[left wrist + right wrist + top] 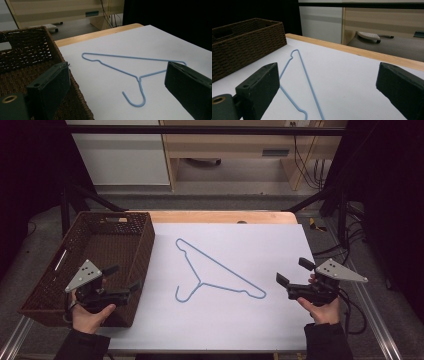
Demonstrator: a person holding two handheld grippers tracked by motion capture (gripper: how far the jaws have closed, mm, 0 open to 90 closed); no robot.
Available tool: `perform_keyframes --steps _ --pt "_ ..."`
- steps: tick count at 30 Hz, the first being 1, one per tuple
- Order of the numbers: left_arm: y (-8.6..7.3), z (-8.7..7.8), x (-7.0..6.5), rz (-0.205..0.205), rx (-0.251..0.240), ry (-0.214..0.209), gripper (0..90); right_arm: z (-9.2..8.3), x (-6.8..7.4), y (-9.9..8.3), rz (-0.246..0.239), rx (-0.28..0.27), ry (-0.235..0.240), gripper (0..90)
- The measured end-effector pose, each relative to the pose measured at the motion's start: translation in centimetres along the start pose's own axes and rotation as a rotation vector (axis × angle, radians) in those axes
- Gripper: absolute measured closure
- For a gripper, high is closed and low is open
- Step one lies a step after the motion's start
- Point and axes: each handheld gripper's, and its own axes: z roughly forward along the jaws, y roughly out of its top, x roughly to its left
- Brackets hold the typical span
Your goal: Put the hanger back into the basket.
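I read the blue wire hanger [215, 270] as the work item. It lies flat on the white sheet near the middle of the table [220, 217], touching nothing else. Its long bar runs diagonally in the high view, from the 10 o'clock end near the woven basket [142, 245] to the 4 o'clock end near my right side. The hook curls toward 7 o'clock, toward my near edge.

The left gripper [124, 282] hovers over the basket's near right corner, fingers [50, 87] wide and empty. From it, the hook lies at about 3 o'clock. The right gripper [295, 272] hovers at the sheet's right margin, fingers [259, 85] also wide and empty. From it, the bar's low end lies at 9 o'clock.

My judgement: the right gripper is nearer to the bar's end and the left is nearer to the hook. Either must approach across the wire, not along it.
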Motion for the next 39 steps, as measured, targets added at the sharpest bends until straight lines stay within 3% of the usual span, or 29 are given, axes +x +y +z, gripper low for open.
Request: perform_keyframes --steps 9,14,26,33,36,39 --pt "0.1 -0.2 0.0 0.006 -0.007 0.000 5.8 0.6 0.5 -0.1 -0.012 0.036 0.009 7.0" --pt "0.1 -0.2 0.1 0.008 -0.010 0.006 5.8 2.0 1.8 -0.1 -0.062 0.087 0.033 7.2" --pt "0.4 -0.6 0.0 0.029 -0.016 0.011 5.8 4.7 4.5 1.1 -0.121 0.161 0.088 10.1" --pt "0.4 -0.5 -0.1 0.034 -0.013 0.012 5.8 7.9 6.0 1.5 -0.154 0.242 0.142 13.8" --pt "0.4 -0.6 -0.1 0.035 -0.013 0.012 5.8 10.1 7.1 1.5 -0.192 0.298 0.173 15.4" --pt "0.5 -0.6 -0.1 0.036 -0.014 0.011 5.8 11.0 7.4 1.5 -0.204 0.319 0.186 15.7"
